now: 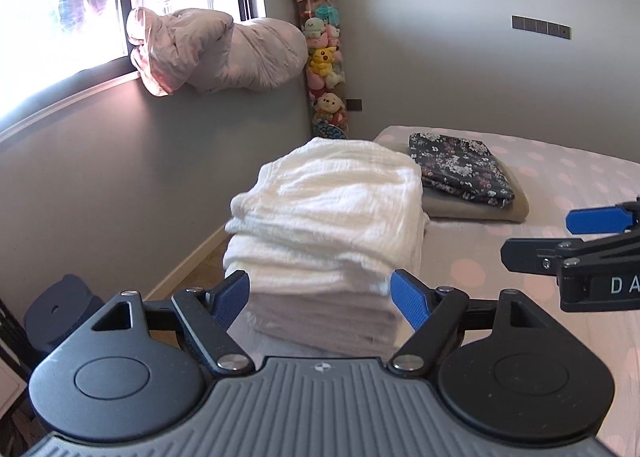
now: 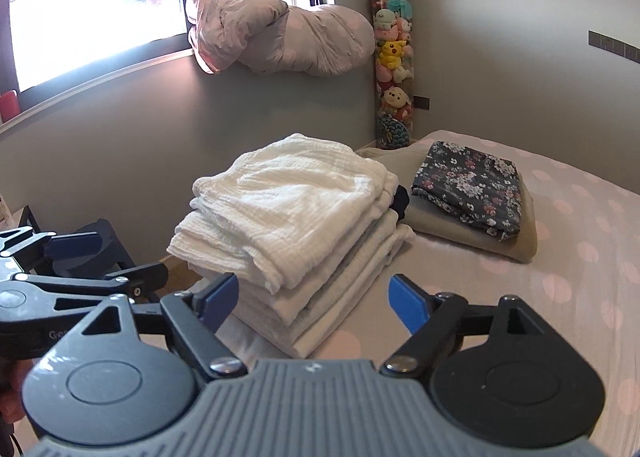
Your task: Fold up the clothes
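Observation:
A stack of folded white clothes [image 1: 328, 225] [image 2: 296, 225] sits on the bed near its left edge. Behind it lies a folded dark floral garment [image 1: 460, 169] [image 2: 472, 189] on a folded beige one [image 1: 480, 209] [image 2: 480, 237]. My left gripper [image 1: 322, 299] stands open just in front of the white stack, its blue pads on either side of the stack's near end without pressing it. My right gripper [image 2: 312, 301] is open too, short of the stack, nothing between its pads. Each gripper shows at the edge of the other's view.
The bed [image 1: 560, 193] [image 2: 580, 241] has a pink-dotted sheet. A rolled duvet [image 1: 216, 53] [image 2: 280, 37] lies on the window sill. A tall tube of plush toys [image 1: 324, 57] [image 2: 392, 57] stands in the corner. A dark stool [image 1: 60, 309] stands on the floor at left.

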